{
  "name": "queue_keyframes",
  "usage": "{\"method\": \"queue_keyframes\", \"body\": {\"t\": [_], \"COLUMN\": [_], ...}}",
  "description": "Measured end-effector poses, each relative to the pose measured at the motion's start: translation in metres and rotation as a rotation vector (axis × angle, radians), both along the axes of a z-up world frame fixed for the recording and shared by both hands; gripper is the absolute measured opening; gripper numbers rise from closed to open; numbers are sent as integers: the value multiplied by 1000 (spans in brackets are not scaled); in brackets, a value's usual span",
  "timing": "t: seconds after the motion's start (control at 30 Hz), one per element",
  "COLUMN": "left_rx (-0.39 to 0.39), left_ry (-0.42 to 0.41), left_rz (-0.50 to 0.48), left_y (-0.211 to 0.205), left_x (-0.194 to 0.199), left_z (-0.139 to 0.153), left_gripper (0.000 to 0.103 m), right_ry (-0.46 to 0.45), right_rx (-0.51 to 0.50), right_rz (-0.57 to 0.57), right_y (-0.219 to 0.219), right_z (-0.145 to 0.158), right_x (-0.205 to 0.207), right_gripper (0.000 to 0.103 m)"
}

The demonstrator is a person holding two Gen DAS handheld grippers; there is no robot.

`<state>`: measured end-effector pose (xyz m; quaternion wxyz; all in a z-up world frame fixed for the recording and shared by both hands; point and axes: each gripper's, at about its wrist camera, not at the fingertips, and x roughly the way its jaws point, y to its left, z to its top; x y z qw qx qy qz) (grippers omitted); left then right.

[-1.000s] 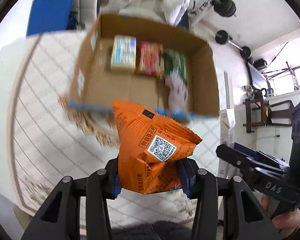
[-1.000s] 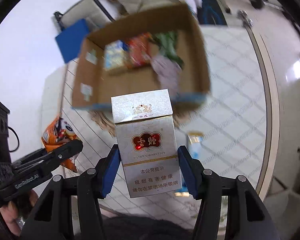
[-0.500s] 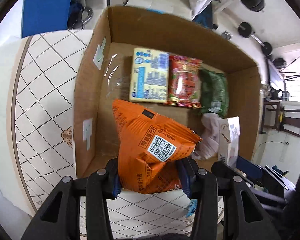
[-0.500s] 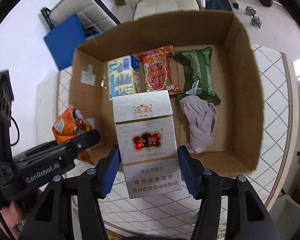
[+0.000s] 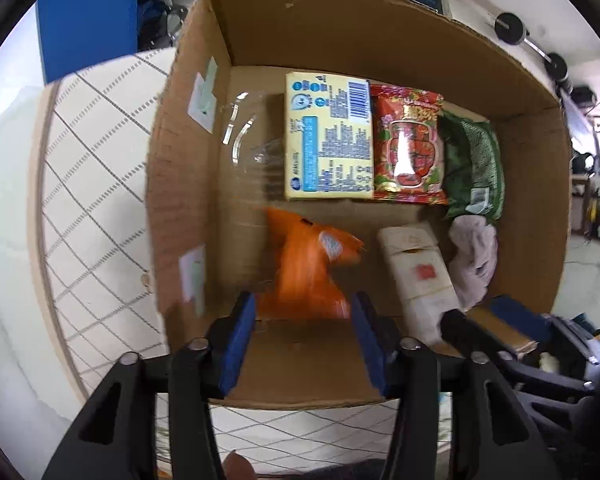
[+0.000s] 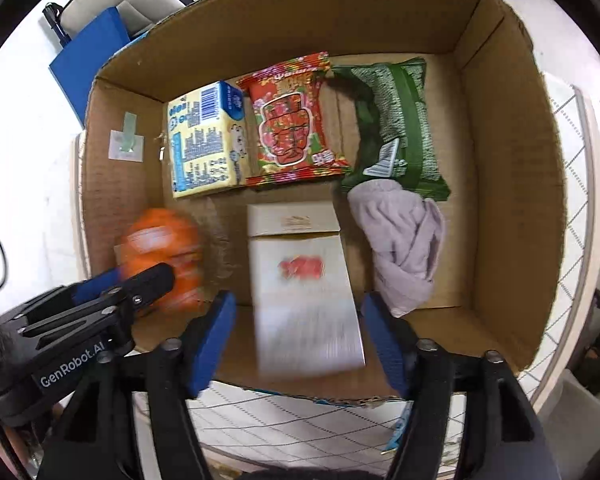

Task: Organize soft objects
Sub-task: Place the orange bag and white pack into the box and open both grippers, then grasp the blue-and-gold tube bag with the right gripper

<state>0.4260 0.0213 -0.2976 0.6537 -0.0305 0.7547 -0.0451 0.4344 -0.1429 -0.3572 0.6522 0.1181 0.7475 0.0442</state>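
An open cardboard box (image 5: 340, 20) lies under both grippers. My left gripper (image 5: 302, 308) points down into it with its jaws opening. The blurred orange snack bag (image 5: 304, 268) is slipping out from between the blue pads (image 5: 240, 332). My right gripper (image 6: 298, 300) hangs beside it, jaws opening too, and the blurred white carton (image 6: 300, 280) sits loose between its pads with gaps on both sides. Along the box's far wall lie a yellow pack (image 5: 328, 136), a red snack bag (image 5: 408, 148) and a green pack (image 5: 476, 168). A lilac cloth (image 6: 400, 240) is bunched by the carton.
The box stands on a table with a white diamond-patterned cloth (image 5: 92, 200). A clear plastic film (image 5: 252, 140) lies on the box floor at the left. A blue board (image 5: 88, 12) and dumbbells (image 5: 508, 28) are on the floor beyond.
Both grippers came over the box and sank towards it. Their jaws have spread, and the orange bag and the white carton have come loose and are dropping inside.
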Motion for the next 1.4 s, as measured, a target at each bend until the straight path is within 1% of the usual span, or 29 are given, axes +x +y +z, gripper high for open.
{"method": "queue_keyframes", "body": {"t": [0.03, 0.07, 0.1, 0.17, 0.23, 0.3, 0.33, 0.43, 0.53, 0.7, 0.83, 0.93, 1.07, 1.13, 1.2, 1.27, 1.4], "left_rx": [5, 12, 16, 19, 25, 33, 29, 20, 35, 46, 32, 31, 38, 37, 35, 47, 75], "left_ry": [-9, -20, -27, -41, -60, -76, -85, -110, -161, -218, -238, -237, -235, -226, -216, -208, -186], "left_rz": [-5, -7, -5, -1, 3, 8, 11, 23, 35, 35, 43, 45, 38, 40, 32, 16, -23], "left_y": [1, 2, 3, 5, 8, 10, 11, 11, 11, 8, 5, 3, -4, -7, -12, -19, -34], "left_x": [-1, -3, -4, -8, -12, -17, -20, -30, -40, -52, -61, -67, -73, -75, -77, -80, -86], "left_z": [1, 3, 4, 8, 12, 17, 20, 28, 43, 60, 70, 69, 65, 61, 56, 49, 34], "left_gripper": [59, 61, 66, 74, 84, 89, 91, 91, 91, 91, 91, 91, 91, 91, 91, 91, 91], "right_ry": [-1, -1, -4, -17, -31, -58, -71, -101, -135, -182, -201, -193, -169, -148, -114, -63, 53], "right_rx": [-6, -6, -5, -24, -45, -84, -93, -130, -155, -148, -109, -81, -53, -56, -62, -65, -67], "right_rz": [2, 5, -1, 4, 8, 24, 27, 39, 47, 27, -27, -103, -196, -234, -261, -281, -307], "right_y": [-1, -1, -3, -5, -7, -8, -11, -13, -15, -23, -40, -65, -100, -116, -128, -136, -141], "right_z": [1, 1, 3, 6, 12, 20, 24, 37, 47, 65, 76, 78, 71, 62, 47, 26, -31], "right_x": [-2, -2, -4, -5, -8, -13, -14, -20, -28, -42, -56, -77, -116, -140, -164, -184, -212], "right_gripper": [75, 78, 82, 85, 87, 95, 96, 96, 96, 97, 97, 97, 97, 97, 97, 97, 97]}}
